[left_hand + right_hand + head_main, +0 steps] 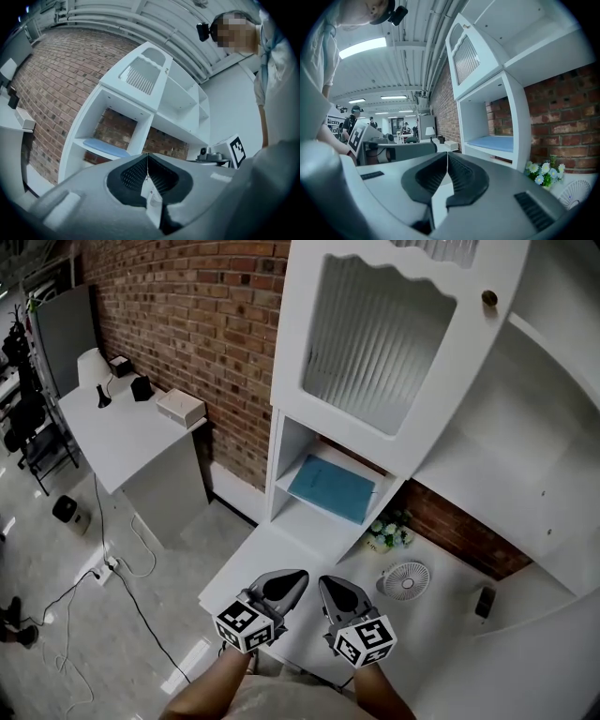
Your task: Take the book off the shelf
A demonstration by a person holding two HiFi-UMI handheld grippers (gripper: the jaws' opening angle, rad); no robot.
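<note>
No legible text; only square coded markers on left gripper [292, 579], right gripper [330, 585].

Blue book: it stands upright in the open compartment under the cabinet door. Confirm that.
Wrong in one respect: the blue book lies flat, not upright, in the open compartment under the cabinet door. The head view shows it.

A red brick wall [197, 324] runs behind a white desk [122, 437]; cables [145, 615] trail over the pale grey floor [178, 563], strip lights [363, 45] glow on the ceiling [408, 61]
</note>
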